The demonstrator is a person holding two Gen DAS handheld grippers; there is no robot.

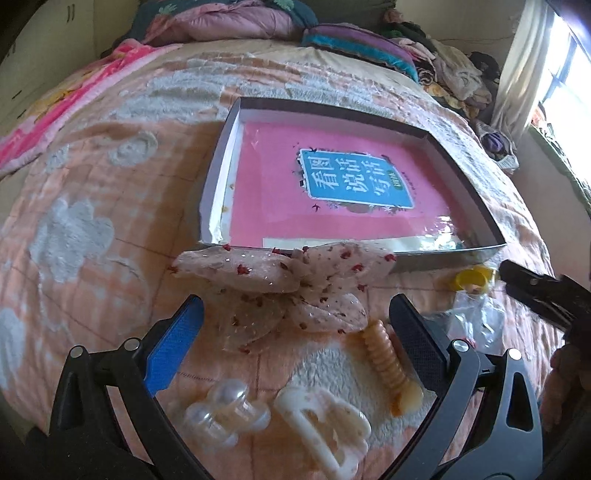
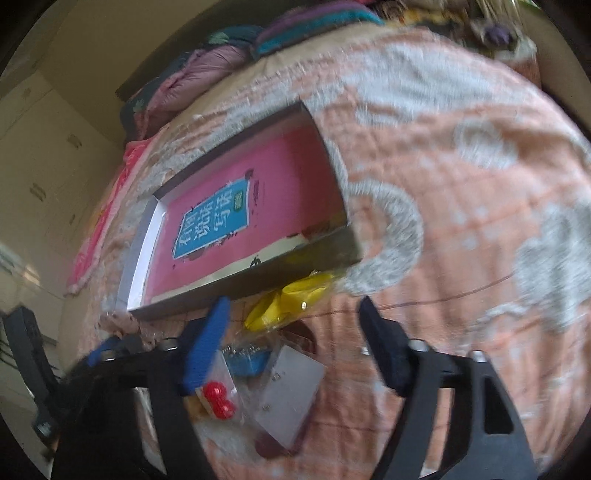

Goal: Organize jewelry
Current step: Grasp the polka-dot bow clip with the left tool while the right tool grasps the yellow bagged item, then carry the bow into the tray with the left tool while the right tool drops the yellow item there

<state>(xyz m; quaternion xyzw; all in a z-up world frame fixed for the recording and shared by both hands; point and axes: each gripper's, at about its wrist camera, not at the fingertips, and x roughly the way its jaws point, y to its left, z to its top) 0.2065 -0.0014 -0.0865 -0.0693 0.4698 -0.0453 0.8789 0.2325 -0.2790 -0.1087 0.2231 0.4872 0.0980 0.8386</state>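
On the peach bedspread, my left gripper (image 1: 295,321) stands open over a cream fabric bow with red dots (image 1: 280,284). An amber spiral hair clip (image 1: 388,362) lies by its right finger. A clear claw clip (image 1: 221,413) and a white claw clip (image 1: 325,428) lie nearer the camera. My right gripper (image 2: 295,325) is open above small clear bags: a yellow piece (image 2: 291,299), red beads (image 2: 218,402), a blue piece (image 2: 247,360) and a silver card (image 2: 288,391). Nothing is held. A shallow box (image 1: 221,173) with a pink book inside lies just beyond.
The box's near wall (image 2: 240,284) stands right behind the bagged items. A black finger of the right gripper (image 1: 532,288) reaches in beside the yellow piece (image 1: 472,280). Folded quilts and clothes (image 1: 229,22) are heaped at the head of the bed. A curtained window (image 1: 554,74) is at the right.
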